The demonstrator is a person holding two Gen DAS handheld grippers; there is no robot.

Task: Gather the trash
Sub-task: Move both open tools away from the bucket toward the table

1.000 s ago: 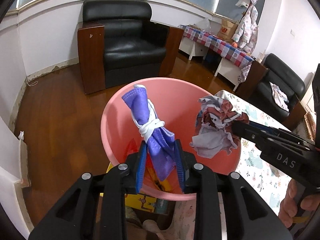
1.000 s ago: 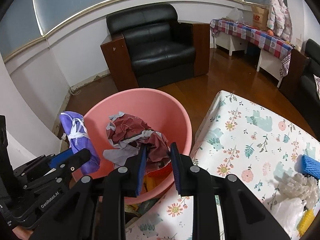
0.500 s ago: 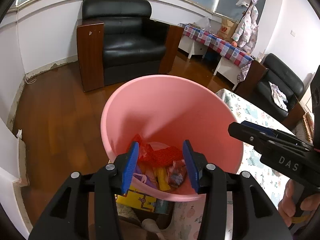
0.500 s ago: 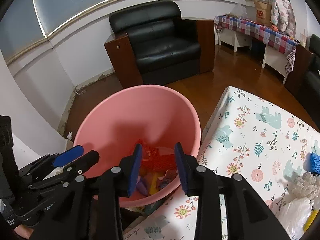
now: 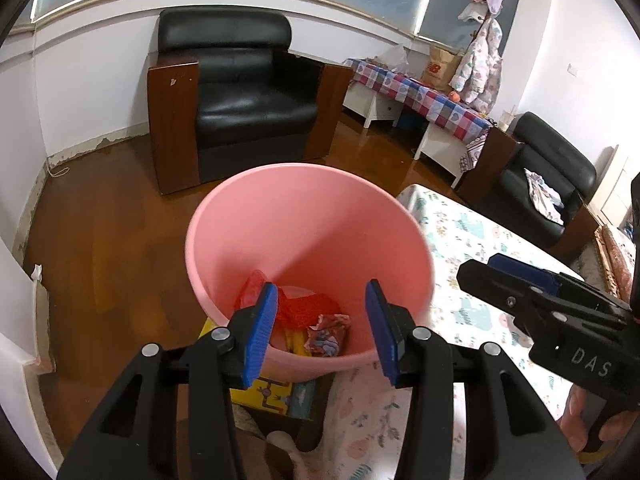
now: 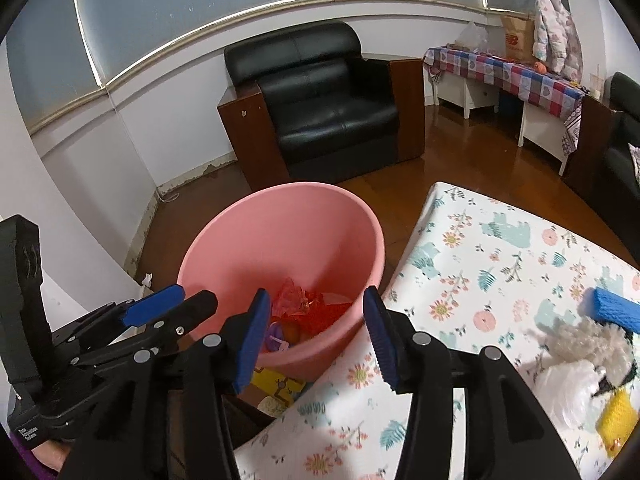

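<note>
A pink bucket (image 5: 320, 216) stands on the floor beside the table; it also shows in the right wrist view (image 6: 288, 232). Red netting and crumpled scraps (image 5: 316, 312) lie at its bottom. My left gripper (image 5: 322, 334) is open and empty above the bucket's near rim. My right gripper (image 6: 316, 336) is open and empty, over the near rim and the table corner. More trash lies on the table at the right: a blue roll (image 6: 616, 308), a fluffy beige wad (image 6: 580, 340), a white plastic bag (image 6: 572, 388) and a yellow piece (image 6: 616, 420).
The table has a floral cloth (image 6: 480, 280). A black armchair (image 5: 236, 92) stands behind the bucket on the wooden floor. A checked-cloth side table (image 5: 424, 96) and a second black chair (image 5: 548, 176) are at the right. A yellow box (image 5: 272, 392) lies under the bucket.
Both grippers opened and dropped the purple bundle and the crumpled reddish wad into the bucket. Both have since opened wider and drawn back a little.
</note>
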